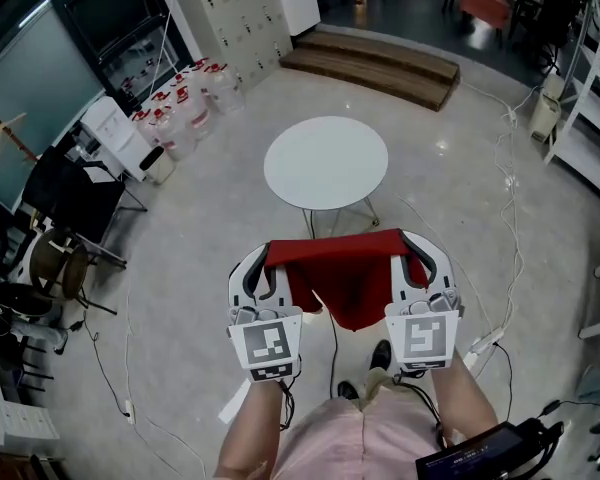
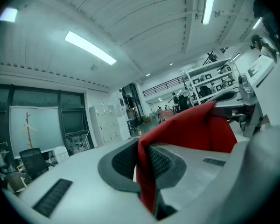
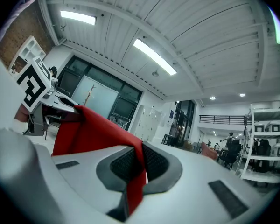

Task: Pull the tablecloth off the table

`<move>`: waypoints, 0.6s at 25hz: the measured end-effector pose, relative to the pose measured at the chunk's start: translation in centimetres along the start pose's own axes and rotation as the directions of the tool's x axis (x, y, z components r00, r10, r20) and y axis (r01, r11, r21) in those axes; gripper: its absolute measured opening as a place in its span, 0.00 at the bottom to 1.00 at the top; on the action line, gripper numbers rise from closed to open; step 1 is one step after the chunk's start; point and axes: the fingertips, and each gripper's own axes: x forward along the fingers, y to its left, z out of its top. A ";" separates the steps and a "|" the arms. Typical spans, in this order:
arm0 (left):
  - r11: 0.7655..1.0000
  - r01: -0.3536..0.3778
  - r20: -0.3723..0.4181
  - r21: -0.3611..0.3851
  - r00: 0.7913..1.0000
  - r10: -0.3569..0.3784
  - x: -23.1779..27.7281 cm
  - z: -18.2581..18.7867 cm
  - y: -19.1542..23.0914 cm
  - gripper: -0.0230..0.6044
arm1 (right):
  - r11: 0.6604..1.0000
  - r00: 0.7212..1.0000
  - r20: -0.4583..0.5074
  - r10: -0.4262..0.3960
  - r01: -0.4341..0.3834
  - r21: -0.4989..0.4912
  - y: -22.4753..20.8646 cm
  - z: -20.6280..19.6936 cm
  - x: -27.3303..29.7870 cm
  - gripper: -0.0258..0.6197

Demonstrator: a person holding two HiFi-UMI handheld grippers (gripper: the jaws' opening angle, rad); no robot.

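Head view, and the red fabric tablecloth (image 1: 345, 278) is up in the air, stretched between both grippers, well apart from the round white table (image 1: 325, 163) that stands beyond it on the pale floor. Left gripper (image 2: 142, 160) is clamped on one corner, cloth pinched between its dark ribbed pads. Right gripper (image 3: 136, 164) bites the other corner likewise. The cloth's middle sags towards the person's pink top (image 1: 345, 438).

White tools (image 1: 265, 258) (image 1: 414, 248), marker cubes (image 1: 265, 346), pink clothing (image 1: 350, 436)
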 end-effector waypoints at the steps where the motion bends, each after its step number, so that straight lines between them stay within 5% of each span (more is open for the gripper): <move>1: 1.000 -0.001 0.005 -0.001 1.000 0.001 -0.4 0.3 0.2 0.10 | 1.000 1.000 0.007 0.002 -0.002 -0.010 0.1 0.5 -0.3 0.08; 15: 1.000 -0.010 0.057 -0.027 0.998 0.012 -4.0 3.1 0.6 0.10 | 0.999 0.998 0.061 -0.011 0.008 0.051 -0.1 4.0 -3.1 0.08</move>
